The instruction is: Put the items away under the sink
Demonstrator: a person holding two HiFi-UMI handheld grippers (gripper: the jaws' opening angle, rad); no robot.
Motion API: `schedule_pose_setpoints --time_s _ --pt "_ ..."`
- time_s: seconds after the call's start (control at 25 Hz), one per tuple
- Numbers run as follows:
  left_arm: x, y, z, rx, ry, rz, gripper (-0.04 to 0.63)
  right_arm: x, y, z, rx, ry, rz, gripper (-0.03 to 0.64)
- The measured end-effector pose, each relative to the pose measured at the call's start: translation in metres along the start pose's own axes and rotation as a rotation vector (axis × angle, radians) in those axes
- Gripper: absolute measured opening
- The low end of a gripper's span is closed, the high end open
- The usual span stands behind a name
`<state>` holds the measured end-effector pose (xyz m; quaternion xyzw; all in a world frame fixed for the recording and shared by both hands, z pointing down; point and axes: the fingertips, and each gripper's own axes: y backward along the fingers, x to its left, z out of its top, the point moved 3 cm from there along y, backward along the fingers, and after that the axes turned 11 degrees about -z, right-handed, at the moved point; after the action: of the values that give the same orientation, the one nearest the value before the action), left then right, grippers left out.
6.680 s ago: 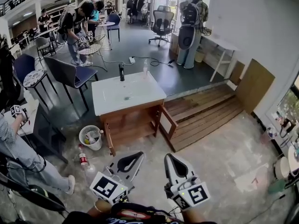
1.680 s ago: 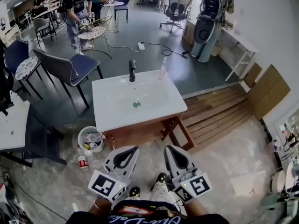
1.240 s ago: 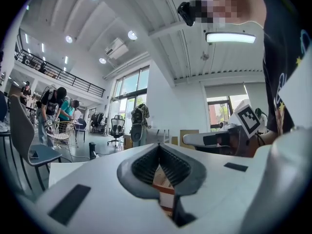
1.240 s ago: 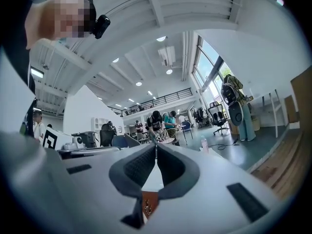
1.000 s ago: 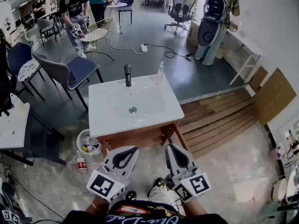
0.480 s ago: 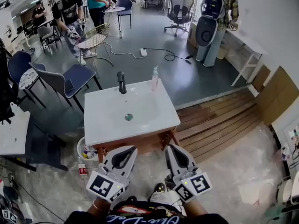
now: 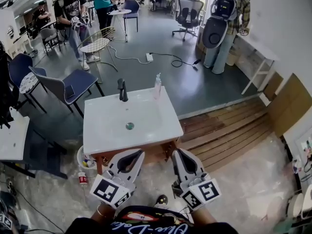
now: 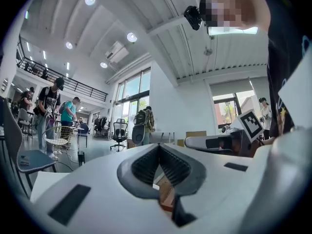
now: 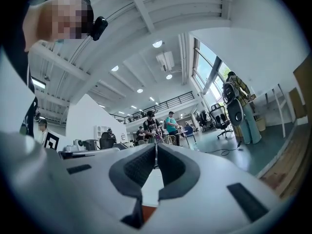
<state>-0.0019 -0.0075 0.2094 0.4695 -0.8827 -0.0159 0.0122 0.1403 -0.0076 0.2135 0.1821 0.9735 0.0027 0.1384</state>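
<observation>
We see a bright hall: ceiling lamps point(image 8: 89, 0) glow and daylight blows out the windows point(image 8: 131, 89). Fisheye distortion bends our edges, and dark corners ring both gripper views.

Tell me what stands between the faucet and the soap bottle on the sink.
Nothing. In the head view, the sink is bare white between the faucet and the soap bottle.

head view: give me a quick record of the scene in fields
sink: white top on a wooden cabinet
back edge of sink: black faucet, pump bottle
floor left of cabinet: waste bin, small bottle beside it
left tongs: shut, nothing held
right tongs: shut, nothing held
tongs position: just short of the sink's front edge
</observation>
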Motion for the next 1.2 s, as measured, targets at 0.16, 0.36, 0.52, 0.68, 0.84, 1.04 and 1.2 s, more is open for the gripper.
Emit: schedule_pose_setpoints --time_s 0.16,0.36,0.52,0.68,0.84,1.04,1.2 --pt "-0.006 -0.016 0.002 -0.024 -0.028 0.002 0.009 -0.016 0.001 0.003 -0.001 0.002 -0.003 0.009" --pt "-0.012 -0.035 0.002 -0.030 -0.032 0.011 0.009 -0.032 0.001 0.008 -0.005 0.004 0.016 0.009" --pt "-0.017 -0.044 -0.001 -0.034 -0.017 0.030 0.009 -0.047 0.003 0.008 0.004 0.005 0.020 0.009" --pt "-0.022 -0.050 -0.005 -0.022 -0.018 0.048 0.009 -0.057 0.001 0.005 0.011 -0.005 0.034 0.009" --pt "-0.019 -0.047 -0.008 -0.008 -0.015 0.083 0.009 -0.058 -0.004 0.001 0.024 -0.013 0.058 0.009" --pt "-0.015 -0.044 -0.012 -0.007 -0.008 0.112 0.009 -0.058 -0.011 -0.005 0.040 -0.015 0.081 0.009" --pt "-0.004 -0.045 -0.016 -0.002 0.004 0.113 0.009 -0.057 -0.025 -0.008 0.047 -0.019 0.091 0.009"
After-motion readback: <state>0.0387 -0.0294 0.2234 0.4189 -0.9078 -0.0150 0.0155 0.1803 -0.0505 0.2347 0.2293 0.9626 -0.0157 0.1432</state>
